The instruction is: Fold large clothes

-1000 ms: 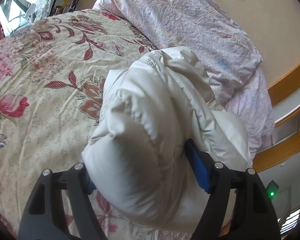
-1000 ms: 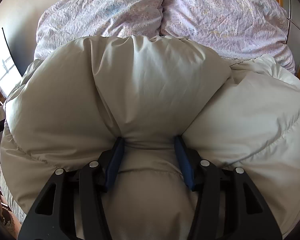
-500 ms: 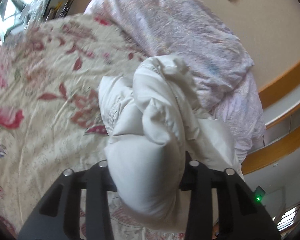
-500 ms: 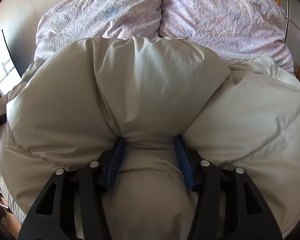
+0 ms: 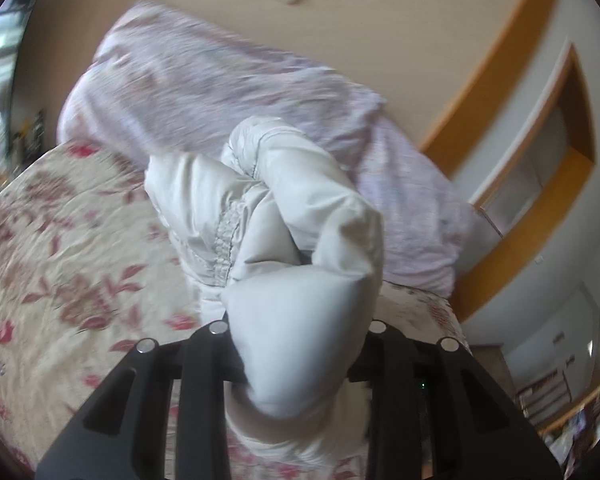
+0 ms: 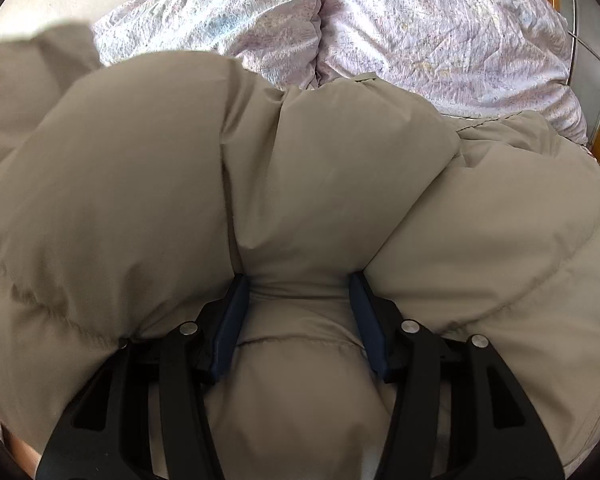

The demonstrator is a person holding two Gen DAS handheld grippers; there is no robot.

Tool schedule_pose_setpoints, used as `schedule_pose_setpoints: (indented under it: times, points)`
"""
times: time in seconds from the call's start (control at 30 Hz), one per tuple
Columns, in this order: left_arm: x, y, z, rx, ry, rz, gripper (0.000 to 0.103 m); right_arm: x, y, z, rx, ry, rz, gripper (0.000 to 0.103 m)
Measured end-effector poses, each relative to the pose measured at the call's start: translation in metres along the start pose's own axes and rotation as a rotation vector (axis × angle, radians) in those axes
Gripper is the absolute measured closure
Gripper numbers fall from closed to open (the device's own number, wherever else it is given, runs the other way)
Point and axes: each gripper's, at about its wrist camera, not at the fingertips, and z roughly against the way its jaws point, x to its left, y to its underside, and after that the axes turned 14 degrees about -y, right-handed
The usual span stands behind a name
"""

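Both jaws gripping: my left gripper (image 5: 296,344) is closing, pinching a bunched fold of the puffy jacket (image 5: 284,216) above the floral bedspread (image 5: 60,248); right gripper (image 6: 298,312) is clamping jacket's padded bulk nr lilac pillows (image 6: 380,20).

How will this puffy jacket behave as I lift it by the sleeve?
Probably floppy: the jacket bulges around the right gripper and sags past the closing left gripper. Likely light for its bulk, since the quilted filling looks airy. The smooth shell may slip, so a deep bite on the pinched fold seems wise.
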Motion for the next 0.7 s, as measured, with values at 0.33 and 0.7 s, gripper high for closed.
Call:
schedule_pose_setpoints:
  times: [0.33,0.7]
  points:
    - [-0.095,0.018,-0.007,0.014,0.096,-0.146,0.072,-0.005,0.000,0.003,-0.003,-0.008,0.016,0.049]
    - [-0.120,0.029,-0.016,0.045,0.115,-0.176,0.071,-0.017,0.007,0.032,-0.007,-0.034,0.028,0.049]
